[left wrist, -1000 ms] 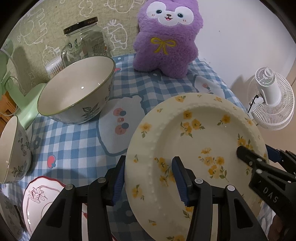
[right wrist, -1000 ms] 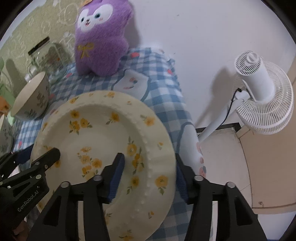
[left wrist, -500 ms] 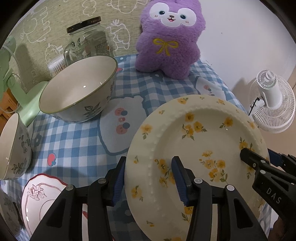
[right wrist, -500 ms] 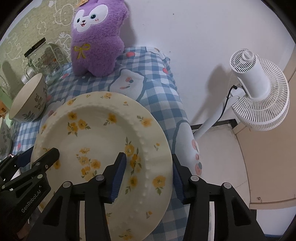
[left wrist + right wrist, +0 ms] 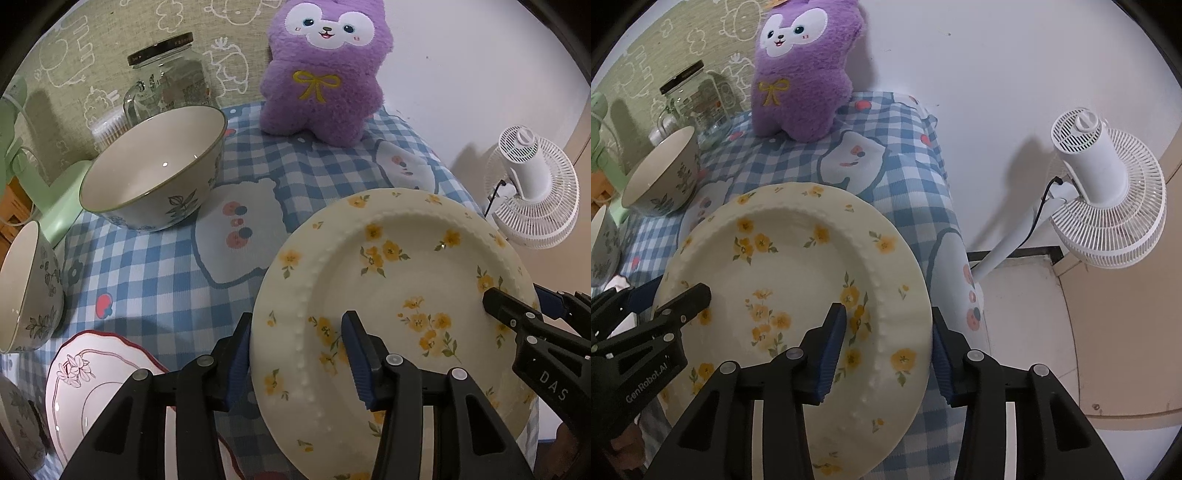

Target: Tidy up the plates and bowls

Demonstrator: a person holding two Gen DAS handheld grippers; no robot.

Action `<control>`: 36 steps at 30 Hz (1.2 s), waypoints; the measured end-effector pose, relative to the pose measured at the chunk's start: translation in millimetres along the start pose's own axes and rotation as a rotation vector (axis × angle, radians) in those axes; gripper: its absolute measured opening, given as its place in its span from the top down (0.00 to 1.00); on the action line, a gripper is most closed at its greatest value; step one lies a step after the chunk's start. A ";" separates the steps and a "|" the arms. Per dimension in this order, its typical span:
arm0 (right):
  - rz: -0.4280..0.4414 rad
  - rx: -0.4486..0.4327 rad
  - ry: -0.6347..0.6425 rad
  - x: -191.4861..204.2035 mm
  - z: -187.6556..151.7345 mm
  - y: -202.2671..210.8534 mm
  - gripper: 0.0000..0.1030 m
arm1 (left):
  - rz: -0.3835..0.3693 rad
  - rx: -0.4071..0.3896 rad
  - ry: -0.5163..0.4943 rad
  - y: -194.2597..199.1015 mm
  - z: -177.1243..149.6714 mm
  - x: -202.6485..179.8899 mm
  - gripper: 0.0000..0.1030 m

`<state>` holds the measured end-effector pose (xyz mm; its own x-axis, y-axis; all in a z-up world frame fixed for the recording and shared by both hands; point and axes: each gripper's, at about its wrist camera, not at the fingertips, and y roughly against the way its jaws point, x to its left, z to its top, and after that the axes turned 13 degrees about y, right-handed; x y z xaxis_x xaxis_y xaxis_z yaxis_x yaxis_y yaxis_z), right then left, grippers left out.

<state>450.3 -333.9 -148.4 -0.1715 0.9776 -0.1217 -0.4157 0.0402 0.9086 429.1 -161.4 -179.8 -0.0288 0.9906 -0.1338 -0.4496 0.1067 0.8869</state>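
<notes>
The right gripper [image 5: 886,343] has just been closing and now pinches the right rim of the yellow-flowered plate [image 5: 399,280]. The left gripper [image 5: 299,354] clamps the opposite rim. The plate sits tilted at the table's [image 5: 155,273] right edge, so with both sides held it looks ready to lift.

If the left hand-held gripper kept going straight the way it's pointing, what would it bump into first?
Most likely the yellow-flowered plate, whose rim already sits between the left hand-held gripper's fingers; beyond that, probably the checked tablecloth, though depth is unclear.
</notes>
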 end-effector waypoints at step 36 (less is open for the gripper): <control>0.019 -0.037 -0.002 7.5 -21.3 69.0 0.55 | 0.015 -0.055 0.023 71.3 -26.4 0.5 0.54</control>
<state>401.3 -328.2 -95.1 -0.1781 0.9786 -0.1033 -0.4450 0.0136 0.8954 373.5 -155.5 -128.3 -0.0563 0.9898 -0.1312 -0.4972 0.0862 0.8634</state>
